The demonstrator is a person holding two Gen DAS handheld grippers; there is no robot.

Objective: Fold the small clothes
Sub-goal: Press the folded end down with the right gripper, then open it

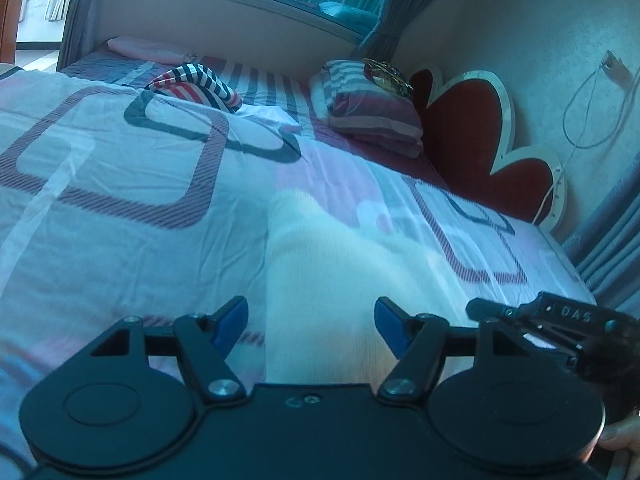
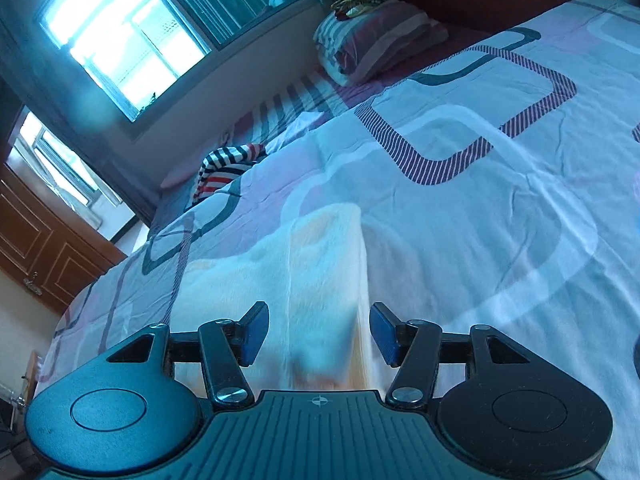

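A white folded garment (image 1: 320, 248) lies flat on the patterned bed cover (image 1: 120, 200), its long side running away from me. My left gripper (image 1: 312, 320) hovers over its near end, blue pads wide apart and holding nothing. In the right wrist view the same white garment (image 2: 312, 260) passes under my right gripper (image 2: 320, 328), whose pads stand apart without pressing on the cloth. The right gripper's black frame (image 1: 560, 320) shows at the left view's right edge. A striped red, white and navy garment (image 1: 196, 84) lies crumpled farther up the bed.
A folded striped blanket (image 1: 368, 108) sits by the red flower-shaped headboard (image 1: 472, 128). A pink cloth (image 1: 140, 50) lies under the window at the far edge. A wooden door (image 2: 40, 248) stands past the bed's left side. A cable (image 1: 580, 120) hangs on the wall.
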